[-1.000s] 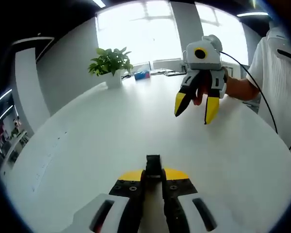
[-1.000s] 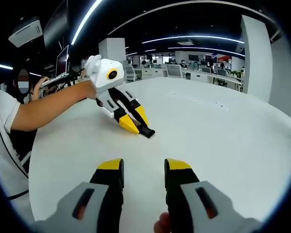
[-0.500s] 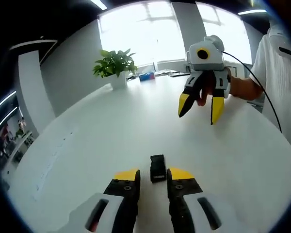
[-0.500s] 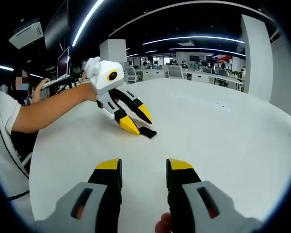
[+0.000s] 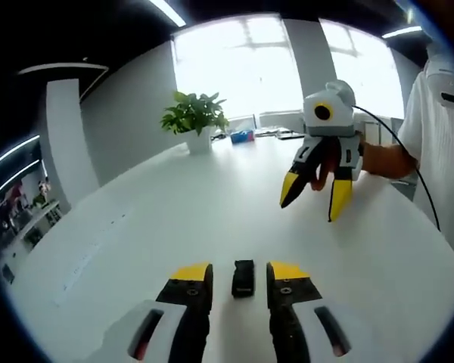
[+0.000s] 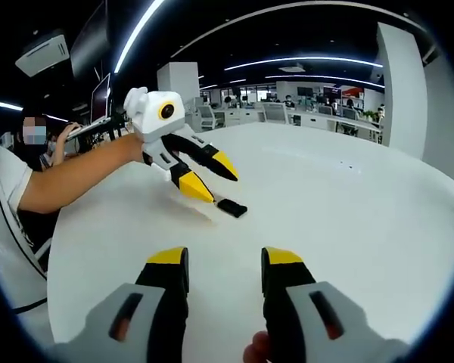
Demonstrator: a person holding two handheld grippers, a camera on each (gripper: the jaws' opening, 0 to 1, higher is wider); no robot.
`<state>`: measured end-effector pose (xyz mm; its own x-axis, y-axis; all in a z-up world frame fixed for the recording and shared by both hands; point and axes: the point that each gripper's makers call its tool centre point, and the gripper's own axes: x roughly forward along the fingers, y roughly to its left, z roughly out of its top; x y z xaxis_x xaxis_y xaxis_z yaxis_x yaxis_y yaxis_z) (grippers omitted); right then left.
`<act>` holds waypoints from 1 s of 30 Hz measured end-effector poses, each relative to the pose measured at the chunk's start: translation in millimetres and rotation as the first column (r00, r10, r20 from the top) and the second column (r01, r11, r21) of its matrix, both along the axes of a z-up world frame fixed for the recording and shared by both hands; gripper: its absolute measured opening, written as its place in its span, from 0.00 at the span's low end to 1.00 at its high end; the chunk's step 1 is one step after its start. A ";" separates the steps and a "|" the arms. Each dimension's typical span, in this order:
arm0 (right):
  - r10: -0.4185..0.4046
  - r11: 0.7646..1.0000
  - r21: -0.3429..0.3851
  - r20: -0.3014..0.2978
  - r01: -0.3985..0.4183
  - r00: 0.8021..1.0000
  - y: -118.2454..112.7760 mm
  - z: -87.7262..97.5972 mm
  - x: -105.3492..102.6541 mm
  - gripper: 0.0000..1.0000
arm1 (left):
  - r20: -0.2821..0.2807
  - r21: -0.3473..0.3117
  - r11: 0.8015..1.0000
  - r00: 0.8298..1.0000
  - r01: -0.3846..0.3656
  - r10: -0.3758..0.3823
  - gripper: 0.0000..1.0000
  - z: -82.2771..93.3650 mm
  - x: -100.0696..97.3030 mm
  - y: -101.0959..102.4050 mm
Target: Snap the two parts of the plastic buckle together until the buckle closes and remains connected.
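1. Left gripper view: the left gripper (image 5: 241,271) rises from 6 o'clock with its yellow-tipped jaws spread apart and nothing between the pads. The black plastic buckle (image 5: 243,277) lies flat on the white counter (image 5: 136,227), in the gap between the two jaw tips, touching neither as far as the view shows.
2. In the same view, the right gripper (image 5: 312,201) hangs above the counter at about 2 o'clock, jaws released and pointing down, well apart from the buckle. A potted plant (image 5: 194,121) stands near the far edge of the counter at 11 o'clock.
3. Right gripper view: the right gripper (image 6: 224,259) comes up from 6 o'clock, jaws parted and empty. The buckle (image 6: 231,208) lies on the counter (image 6: 348,219) at 12 o'clock from these jaws, well ahead of them.
4. In that view the left gripper (image 6: 213,178) sits at about 11 o'clock, held by a person's arm (image 6: 76,174), its jaws open and raised just above the buckle, not touching it.
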<state>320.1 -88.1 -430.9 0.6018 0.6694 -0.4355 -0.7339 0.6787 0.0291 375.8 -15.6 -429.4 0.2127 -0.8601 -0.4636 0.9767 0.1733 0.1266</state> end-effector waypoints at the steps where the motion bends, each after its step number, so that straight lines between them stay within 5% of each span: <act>1: 0.000 1.000 0.000 0.001 0.000 1.000 0.3 0.4 -0.2 0.38 | 0.000 0.000 1.000 1.000 -0.009 0.009 0.28 1.6 -0.4 1.1; 10: -0.021 1.000 0.011 0.011 0.021 1.000 0.2 5.7 -2.6 0.38 | 0.014 -0.038 0.984 0.985 -0.173 0.173 0.26 7.5 3.1 25.3; 19: -0.070 0.997 0.041 0.017 0.069 0.997 -7.5 10.6 -7.5 0.37 | 0.003 -0.113 0.922 0.928 -0.369 0.372 0.26 19.8 -27.0 61.7; 25: -0.107 0.994 0.031 0.030 0.106 0.994 -15.9 14.2 -12.0 0.37 | -0.020 -0.167 0.848 0.861 -0.503 0.507 0.26 31.4 -41.6 85.2; 30: -0.150 0.989 0.010 0.057 0.150 0.987 -24.8 17.7 -19.3 0.38 | -0.068 -0.226 0.749 0.777 -0.623 0.626 0.26 36.0 -52.7 107.3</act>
